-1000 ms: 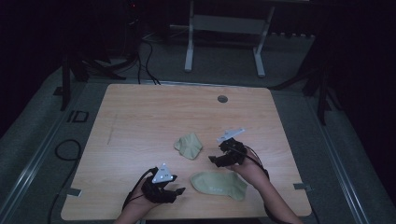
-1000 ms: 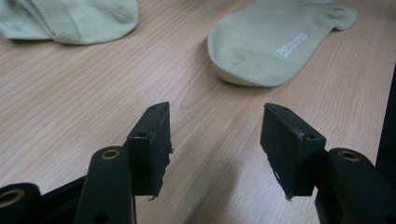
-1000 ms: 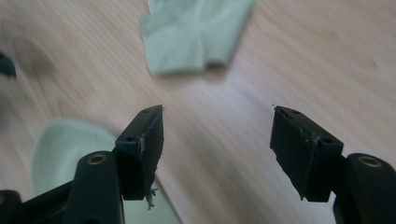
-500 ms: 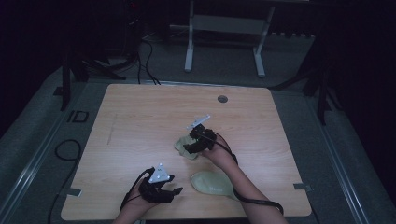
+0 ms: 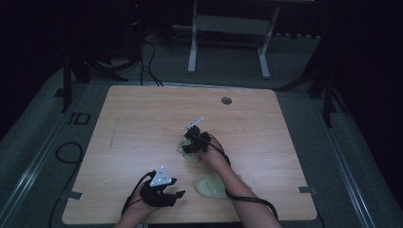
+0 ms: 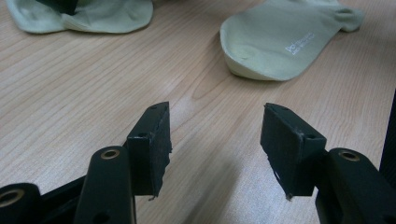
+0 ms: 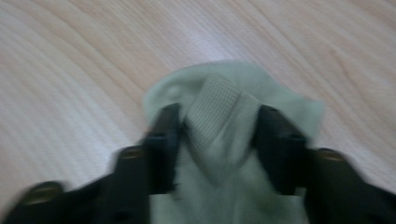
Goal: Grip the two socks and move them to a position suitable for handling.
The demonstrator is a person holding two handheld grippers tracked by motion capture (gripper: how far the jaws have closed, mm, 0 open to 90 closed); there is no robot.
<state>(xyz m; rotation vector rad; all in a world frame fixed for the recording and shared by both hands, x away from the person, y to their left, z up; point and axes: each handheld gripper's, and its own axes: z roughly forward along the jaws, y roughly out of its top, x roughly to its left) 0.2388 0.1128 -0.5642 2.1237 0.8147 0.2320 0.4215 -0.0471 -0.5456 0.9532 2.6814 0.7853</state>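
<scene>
Two pale green socks lie on the wooden table. One is crumpled near the middle; the other lies flat closer to the front edge. My right gripper is pressed down onto the crumpled sock, and in the blurred right gripper view its jaws stand apart with a ribbed fold of sock between them. My left gripper rests low at the front left, open with nothing between its jaws. It points at the flat sock, with the crumpled sock farther off.
A round grommet sits near the table's far edge. Beyond the table stands a metal frame, and cables lie on the floor at the left. The right forearm crosses over the flat sock.
My right gripper has swung from beside the flat sock leftward and away to the crumpled sock, settling on it. The left gripper has stayed where it was.
</scene>
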